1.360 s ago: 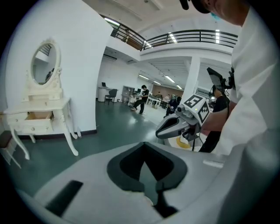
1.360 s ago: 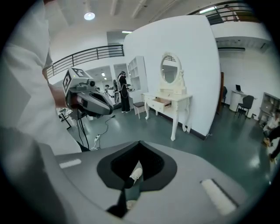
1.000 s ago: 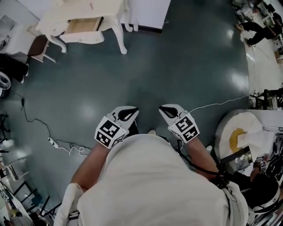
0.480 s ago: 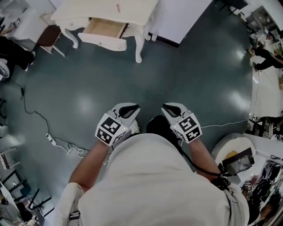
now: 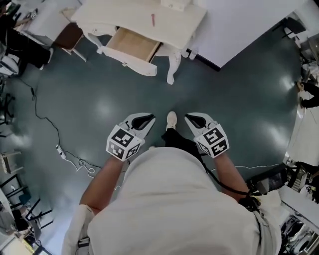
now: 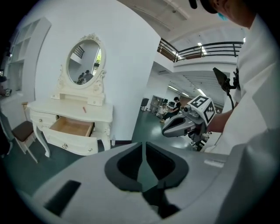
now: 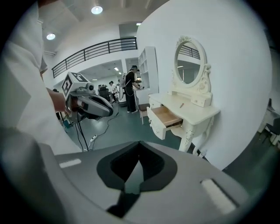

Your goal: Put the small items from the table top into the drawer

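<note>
Drawer [image 5: 133, 45] (open) well beyond left tool [image 5: 146, 119]

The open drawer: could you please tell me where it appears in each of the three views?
Head view: the drawer is upper left of centre, pulled out of the white table.
Left gripper view: the drawer is left, at mid-height.
Right gripper view: the drawer is right of centre.
Shared landmark: the small red item on the table top.

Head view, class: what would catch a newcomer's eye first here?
The white dressing table stands at the top, its drawer pulled open and a small red item on its top. At centre are the left gripper, jaws just opening and empty, and the right gripper, both over the dark floor.
</note>
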Demonstrator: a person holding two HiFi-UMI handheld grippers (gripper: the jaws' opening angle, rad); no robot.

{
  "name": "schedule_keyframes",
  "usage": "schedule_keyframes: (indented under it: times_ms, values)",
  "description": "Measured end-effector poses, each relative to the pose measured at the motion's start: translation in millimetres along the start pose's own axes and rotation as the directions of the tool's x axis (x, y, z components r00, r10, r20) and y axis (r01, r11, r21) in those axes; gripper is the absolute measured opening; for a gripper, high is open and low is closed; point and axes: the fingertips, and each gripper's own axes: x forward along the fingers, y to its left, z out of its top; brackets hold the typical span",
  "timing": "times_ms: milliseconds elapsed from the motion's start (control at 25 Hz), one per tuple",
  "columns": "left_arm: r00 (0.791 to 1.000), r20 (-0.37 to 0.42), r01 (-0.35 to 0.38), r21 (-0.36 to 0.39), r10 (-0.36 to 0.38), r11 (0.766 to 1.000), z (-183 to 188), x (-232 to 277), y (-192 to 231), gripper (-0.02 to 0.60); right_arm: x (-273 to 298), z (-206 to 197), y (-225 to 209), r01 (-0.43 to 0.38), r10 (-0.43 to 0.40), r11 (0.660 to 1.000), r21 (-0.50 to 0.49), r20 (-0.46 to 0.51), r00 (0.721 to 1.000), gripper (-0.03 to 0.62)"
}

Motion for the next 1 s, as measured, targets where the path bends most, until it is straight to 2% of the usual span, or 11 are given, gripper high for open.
schedule_keyframes:
  times_ms: [200, 400, 600, 800, 1000]
  values:
    - [0.995, -0.007, -0.098, -0.029, 0.098, 0.995, 63.3, 43.1, 53.3, 0.038, 15.4, 49.1, -81.7, -0.062, 0.063, 0.997, -0.046, 0.019, 0.998, 0.002]
    - [0.983, -0.014, -0.183, -0.022, 0.183, 0.983, 113.3, 84.4, 101.9, 0.041, 37.0, 64.7, -146.8, -0.106, 0.107, 0.993, -0.061, 0.005, 0.994, 0.003]
    - [0.972, -0.048, -0.231, -0.014, 0.23, 0.973, 146.1, 118.3, 166.7, 0.043, 67.1, 79.0, -183.2, -0.135, 0.135, 0.99, -0.042, -0.002, 0.991, 0.003]
    - [0.968, -0.053, -0.246, -0.038, 0.244, 0.968, 169.1, 142.0, 237.6, 0.044, 86.3, 87.5, -199.3, -0.104, 0.104, 0.994, -0.016, -0.008, 0.995, 0.009]
    - [0.971, -0.058, -0.233, -0.046, 0.231, 0.971, 198.1, 175.6, 310.0, 0.048, 95.6, 95.0, -219.7, 0.002, -0.002, 1.0, 0.03, -0.028, 1.0, 0.014]
